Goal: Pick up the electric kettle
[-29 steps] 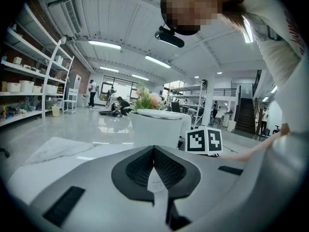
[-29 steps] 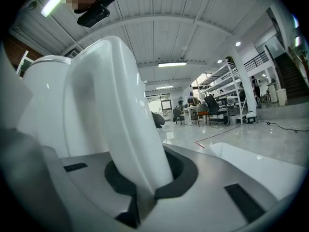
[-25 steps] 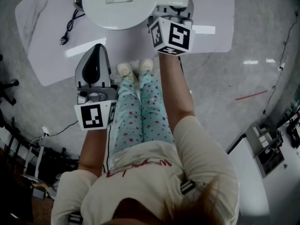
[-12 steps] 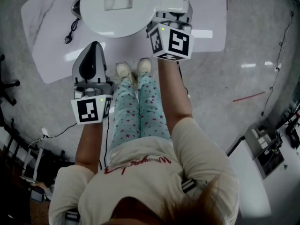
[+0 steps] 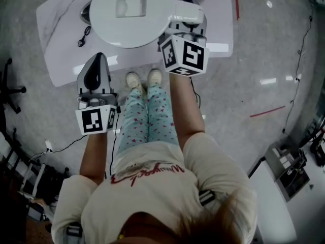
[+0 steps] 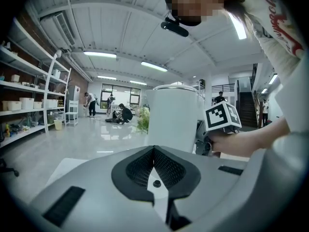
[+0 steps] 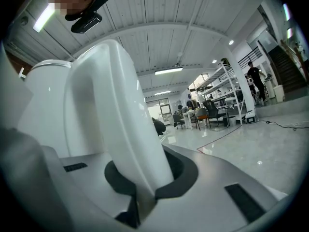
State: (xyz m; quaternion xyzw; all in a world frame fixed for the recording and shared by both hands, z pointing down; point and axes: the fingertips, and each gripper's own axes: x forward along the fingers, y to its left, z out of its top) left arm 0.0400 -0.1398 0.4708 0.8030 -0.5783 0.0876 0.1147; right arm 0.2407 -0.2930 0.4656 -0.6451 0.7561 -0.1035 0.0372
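Note:
The white electric kettle (image 5: 129, 14) hangs in the air above the white table (image 5: 63, 44), seen from on top in the head view. My right gripper (image 5: 186, 23) is shut on its handle (image 7: 116, 115), which fills the right gripper view beside the kettle body (image 7: 41, 110). The dark kettle base (image 5: 85, 11) and its cord (image 5: 83, 36) lie on the table to the left of the kettle. My left gripper (image 5: 96, 60) hovers at the table's near edge, shut and holding nothing. In the left gripper view the kettle (image 6: 174, 115) stands ahead of the left gripper (image 6: 154, 166).
The person's shoes (image 5: 144, 78) stand just in front of the table. An office chair (image 5: 10, 88) is at the left, cables run over the floor, a red line (image 5: 268, 111) marks the floor at the right, and equipment (image 5: 289, 166) stands at the lower right.
Both grippers have risen. The kettle has gone up with the right gripper, and the table below looks smaller. The left gripper stays shut and holds nothing.

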